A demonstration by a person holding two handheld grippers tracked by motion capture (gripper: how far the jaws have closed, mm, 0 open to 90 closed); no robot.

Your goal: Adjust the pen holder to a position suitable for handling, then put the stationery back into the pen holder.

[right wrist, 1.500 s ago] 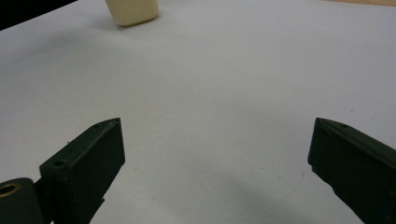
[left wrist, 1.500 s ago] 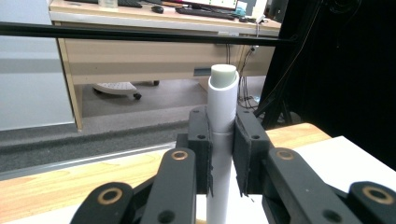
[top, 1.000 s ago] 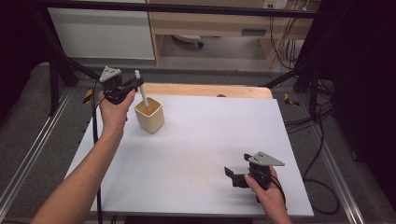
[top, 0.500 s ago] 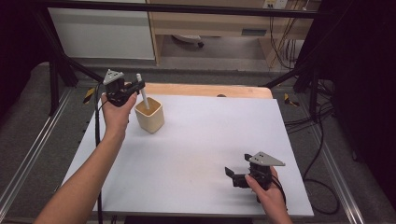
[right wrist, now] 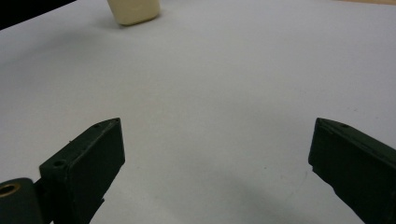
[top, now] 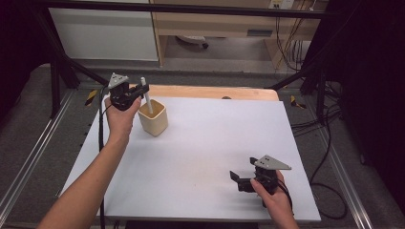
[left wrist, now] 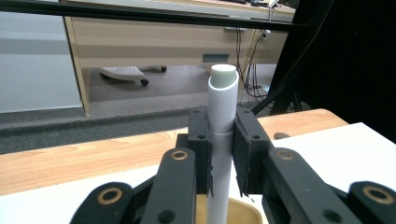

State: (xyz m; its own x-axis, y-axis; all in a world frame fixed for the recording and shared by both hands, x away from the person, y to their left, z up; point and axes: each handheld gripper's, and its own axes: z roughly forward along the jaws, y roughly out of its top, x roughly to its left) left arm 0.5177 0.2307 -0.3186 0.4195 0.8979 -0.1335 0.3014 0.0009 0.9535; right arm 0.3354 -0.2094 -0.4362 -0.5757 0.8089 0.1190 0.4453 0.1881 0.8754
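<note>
Two tools over one broad white bench [top: 200, 157], and that bench carries very little. Biggest thing on it is the cream cup [top: 153, 117], standing upright near the far left corner, just in front of the wooden strip along the back edge. In the right tool's view the cup [right wrist: 134, 10] sits well off across bare white surface.

Left hand [top: 119, 121] up by the cup, and its left tool [top: 140, 92] is clamped on the white tube [top: 147, 97]. In the left tool's view the two black pads squeeze the tube [left wrist: 221, 140] from both sides, its capped end poking up above them. The tube stands nearly upright, a little tilted, with its lower end down inside the cup's mouth.

Over at the near right edge, the right hand [top: 274, 198] rests low by the bench with the right tool [top: 232, 175], well apart from the cup. Its jaws stand wide apart with bare bench between them
</note>
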